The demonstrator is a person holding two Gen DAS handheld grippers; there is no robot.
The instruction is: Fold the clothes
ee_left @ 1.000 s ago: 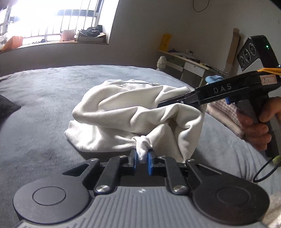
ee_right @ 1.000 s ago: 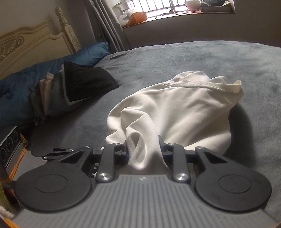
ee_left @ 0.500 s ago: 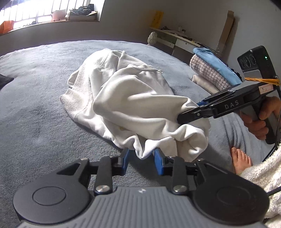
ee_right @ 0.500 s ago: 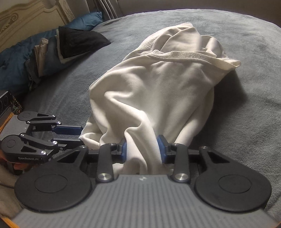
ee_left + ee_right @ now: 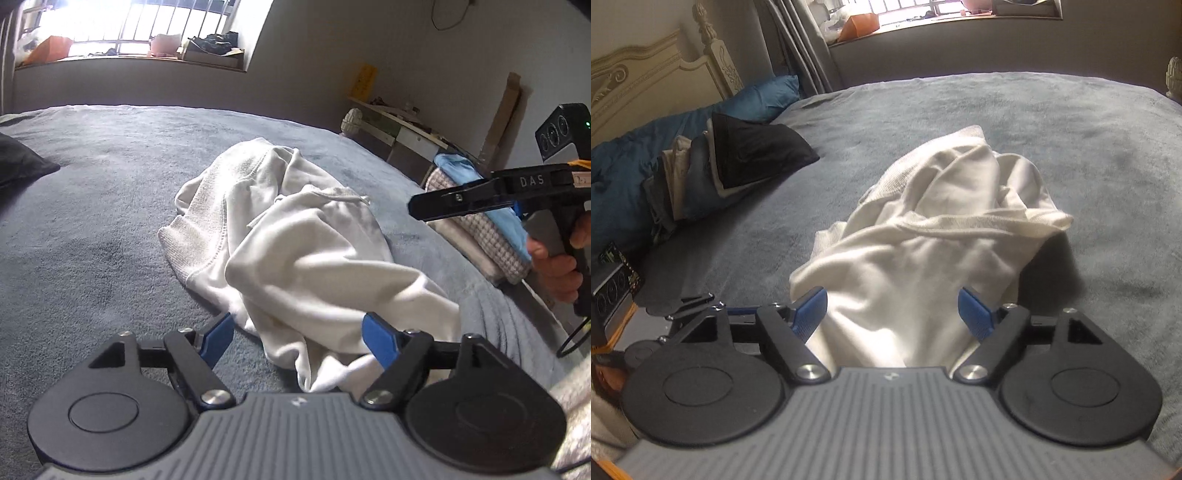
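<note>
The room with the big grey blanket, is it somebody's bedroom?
Most likely yes, a bedroom. The white garment lies on a wide bed with a carved headboard, a blue pillow and a barred window.

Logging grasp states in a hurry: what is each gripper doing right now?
Left gripper: open, holding nothing; the white garment lies loose between its fingers.
Right gripper: open, holding nothing; the same garment lies between its fingers.

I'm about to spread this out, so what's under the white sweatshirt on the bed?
The white sweatshirt lies crumpled directly on the grey blanket, which shows all around it. Whatever sits beneath its bunched folds is covered. Both claws, left and right, are open.
</note>
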